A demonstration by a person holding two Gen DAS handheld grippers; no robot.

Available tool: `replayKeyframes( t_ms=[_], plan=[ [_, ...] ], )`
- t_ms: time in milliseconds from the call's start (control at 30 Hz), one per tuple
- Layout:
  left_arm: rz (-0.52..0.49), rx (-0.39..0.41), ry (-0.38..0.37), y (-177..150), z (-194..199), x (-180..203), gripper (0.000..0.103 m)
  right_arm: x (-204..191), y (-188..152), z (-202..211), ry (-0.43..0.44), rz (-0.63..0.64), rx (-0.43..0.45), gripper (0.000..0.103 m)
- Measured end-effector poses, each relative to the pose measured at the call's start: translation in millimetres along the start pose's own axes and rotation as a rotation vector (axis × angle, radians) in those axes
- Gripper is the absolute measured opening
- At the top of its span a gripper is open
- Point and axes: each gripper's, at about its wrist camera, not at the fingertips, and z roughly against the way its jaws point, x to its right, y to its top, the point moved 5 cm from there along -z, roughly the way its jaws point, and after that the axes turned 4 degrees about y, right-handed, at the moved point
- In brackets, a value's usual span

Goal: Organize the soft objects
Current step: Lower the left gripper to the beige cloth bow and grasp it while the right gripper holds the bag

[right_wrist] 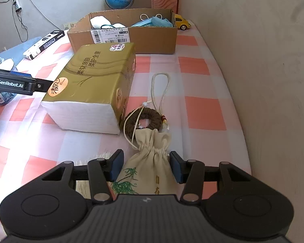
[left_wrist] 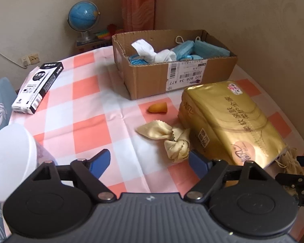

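Note:
A crumpled yellow cloth (left_wrist: 168, 139) lies on the checked tablecloth just beyond my left gripper (left_wrist: 149, 164). That gripper is open, its blue pads wide apart and touching nothing. A cream drawstring pouch (right_wrist: 150, 174) with a bamboo print sits between the pads of my right gripper (right_wrist: 146, 159), and both pads press its sides. The pouch's cord runs over a brown woven ring (right_wrist: 143, 121). The cardboard box (left_wrist: 152, 79) at the back holds blue face masks (left_wrist: 192, 49) and white tissue (left_wrist: 150, 50).
A gold tissue pack (left_wrist: 233, 121) lies between the two grippers. A small orange object (left_wrist: 158, 108) lies in front of the box. A black-and-white carton (left_wrist: 37, 87) and a white-lidded jar (left_wrist: 10, 158) are on the left. The wall (right_wrist: 263, 81) runs close along the right.

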Motion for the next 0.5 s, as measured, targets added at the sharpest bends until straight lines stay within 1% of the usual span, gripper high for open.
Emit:
replayKeyframes(
  t_ms=[133, 233, 300, 333, 433, 467, 500],
  plan=[
    [0.001, -0.01, 0.002, 1.0, -10.7, -0.9, 0.083, -2.1, 1.5, -1.5, -0.004, 0.01, -0.006, 0.055],
    [0.018, -0.017, 0.061, 0.5, -15.0, -8.3, 0.083, -4.1, 1.6, -2.0, -0.008, 0.018, -0.01, 0.055],
    [0.043, -0.014, 0.108, 0.1, -15.8, -15.0, 0.081, -3.8, 1.8, -1.4, -0.007, 0.016, -0.012, 0.055],
    [0.047, -0.009, 0.104, 0.5, -15.3, -15.4, 0.081, -3.9, 2.0, -1.7, -0.007, 0.015, -0.013, 0.055],
    [0.04, 0.0, 0.055, 3.4, -16.5, -9.1, 0.08, -5.0, 1.6, -1.8, -0.004, 0.016, -0.015, 0.056],
    [0.033, 0.002, 0.05, 4.6, -17.9, -6.2, 0.076, -5.3, 1.4, -2.5, -0.005, 0.02, -0.016, 0.056],
    [0.028, 0.002, 0.042, 5.5, -19.7, -3.2, 0.069, -6.2, 1.1, -3.0, -0.008, 0.025, -0.017, 0.056]
  ],
)
